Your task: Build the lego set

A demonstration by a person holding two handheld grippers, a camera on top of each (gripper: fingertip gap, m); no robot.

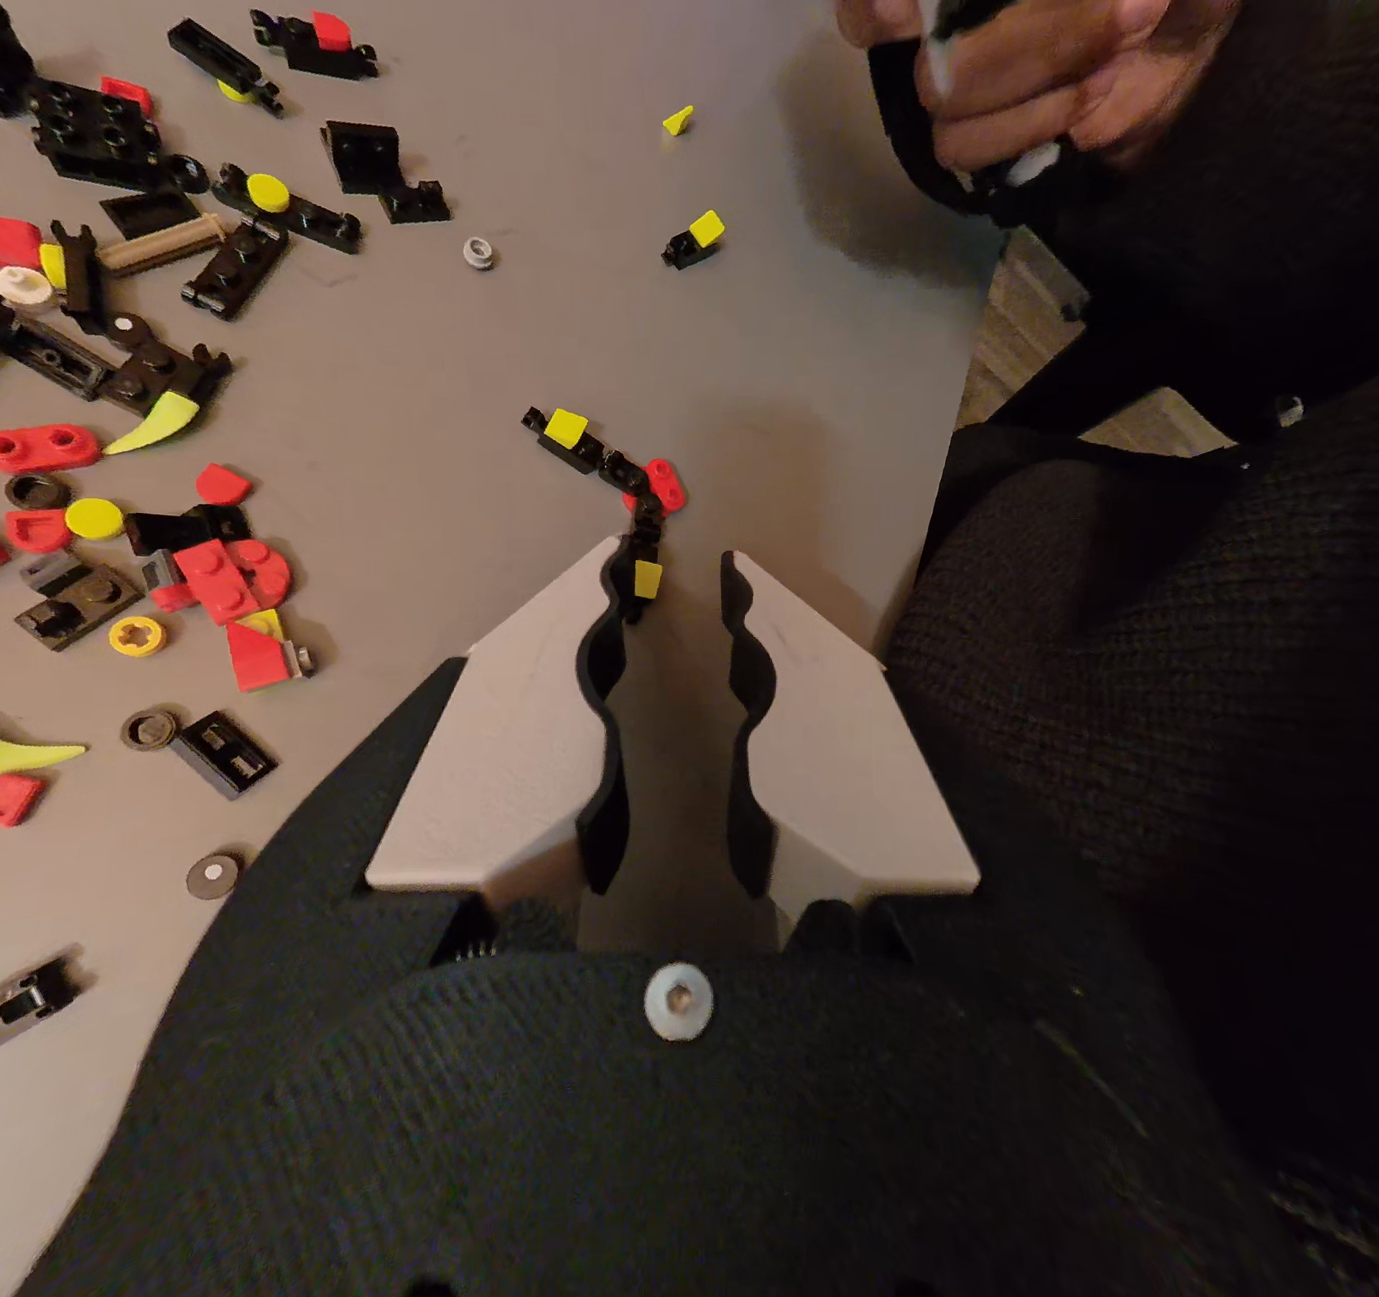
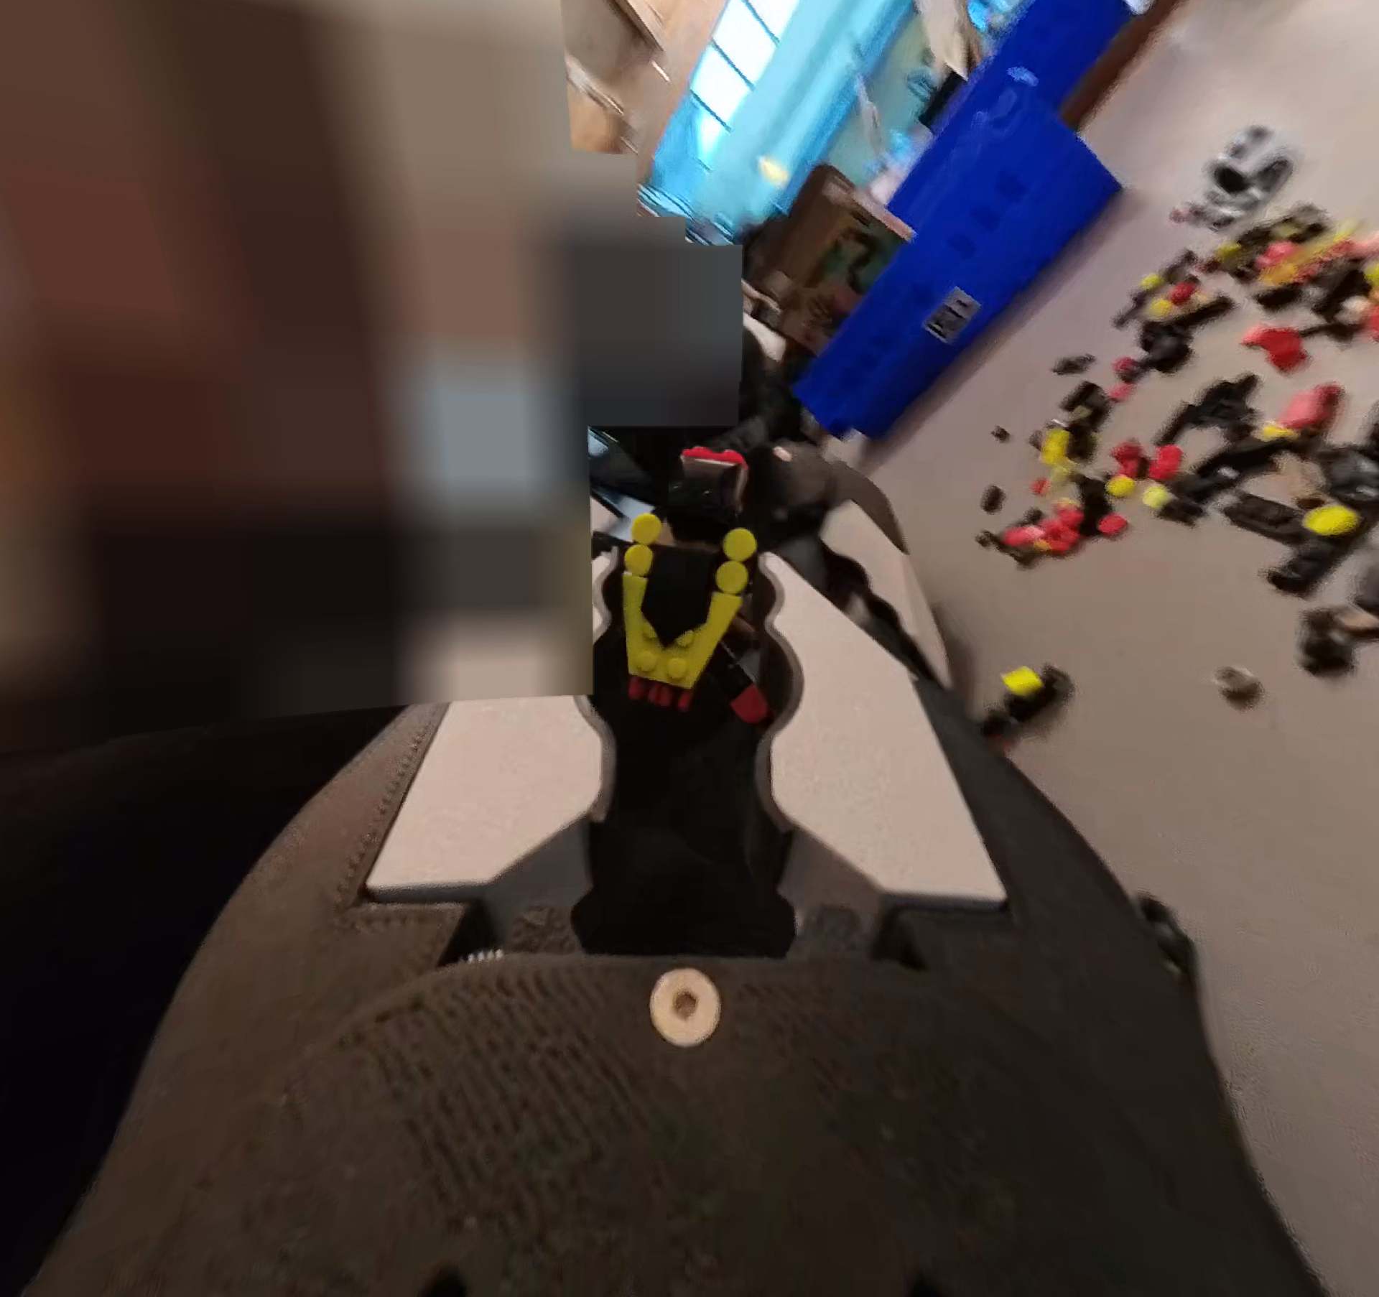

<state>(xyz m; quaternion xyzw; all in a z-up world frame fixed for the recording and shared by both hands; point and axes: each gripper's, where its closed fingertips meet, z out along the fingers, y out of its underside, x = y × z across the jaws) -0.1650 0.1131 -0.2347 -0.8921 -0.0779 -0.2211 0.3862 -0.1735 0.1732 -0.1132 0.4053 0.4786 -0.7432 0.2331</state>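
Note:
My left gripper [image 1: 671, 548] is open, low over the grey table [image 1: 522, 306] near its right edge. A black hinged chain with yellow tiles and a red plate [image 1: 597, 455] lies on the table. Its near end rests against the inner pad of my left finger [image 1: 604, 634], not clamped. My right gripper [image 2: 694, 575] is shut on a black and yellow lego assembly [image 2: 668, 634] with small red parts, held up in the air. In the left wrist view a hand [image 1: 1045, 52] holds that gripper at the top right, blurred.
Several loose black, red and yellow bricks [image 1: 149, 381] cover the table's left side and show blurred in the right wrist view [image 2: 1231, 440]. A small black piece with a yellow tile [image 1: 694, 240], a yellow wedge [image 1: 677, 121] and a grey stud [image 1: 477, 252] lie apart. A blue bin [image 2: 970, 254] stands beyond. About 12 centimeters separates my left fingertips from my right. The grey stud [image 1: 477, 252] is about 10 centimeters from my left fingertips.

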